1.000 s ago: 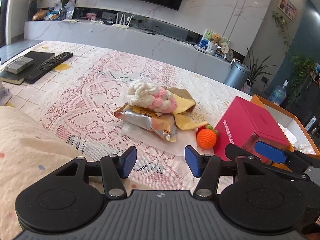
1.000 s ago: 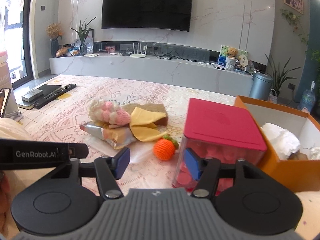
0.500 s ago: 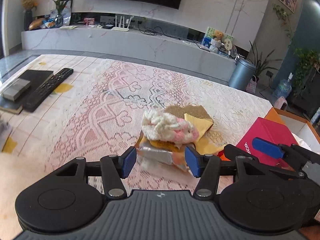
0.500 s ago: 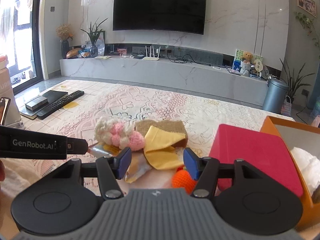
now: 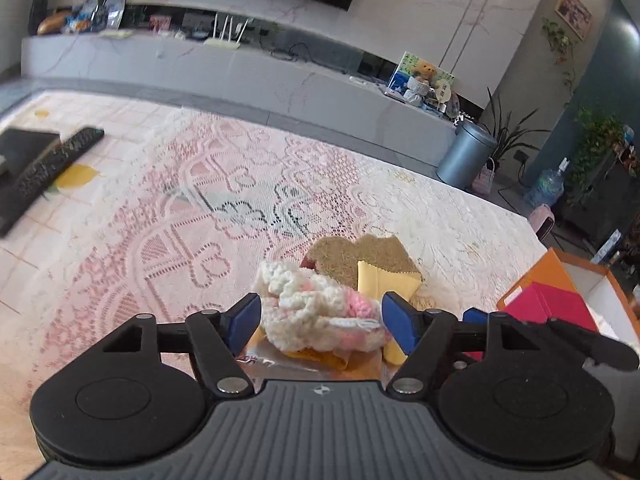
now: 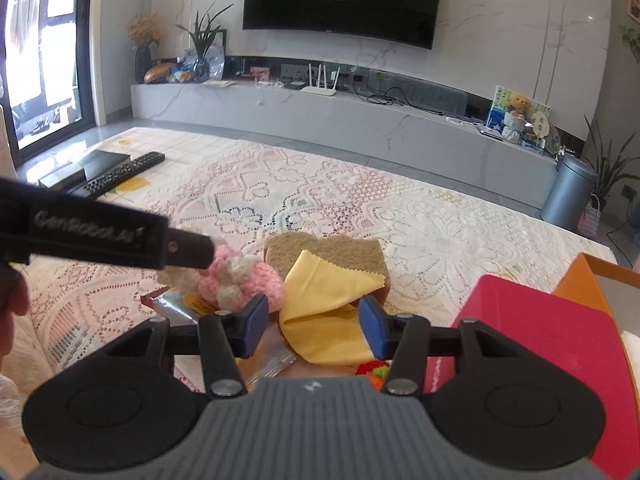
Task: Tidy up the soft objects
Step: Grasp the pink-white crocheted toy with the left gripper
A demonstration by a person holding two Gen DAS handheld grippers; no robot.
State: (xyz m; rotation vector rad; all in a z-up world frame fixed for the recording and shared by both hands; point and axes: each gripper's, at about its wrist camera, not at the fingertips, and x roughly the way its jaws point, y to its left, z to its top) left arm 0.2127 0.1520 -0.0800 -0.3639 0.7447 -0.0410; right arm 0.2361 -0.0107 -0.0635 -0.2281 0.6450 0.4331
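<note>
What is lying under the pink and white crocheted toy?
The pink and white crocheted toy rests on a silver snack packet with a yellow label. How far the packet reaches beneath is covered by the toy.

Cream-and-pink crochet toy [image 5: 316,316], yellow cloth [image 6: 328,304], brown felt [image 6: 324,252], pink-and-white lace tablecloth [image 6: 320,196], red box [image 6: 540,344]

Bright daylight is admitted through the window [image 6: 38,60] at nine o'clock in the right wrist view. Spot reflections are seen on the marble wall [image 6: 520,20]. Strong barrel distortion bends both frames' edges. The remote [image 5: 48,168] is smeared by blur.
</note>
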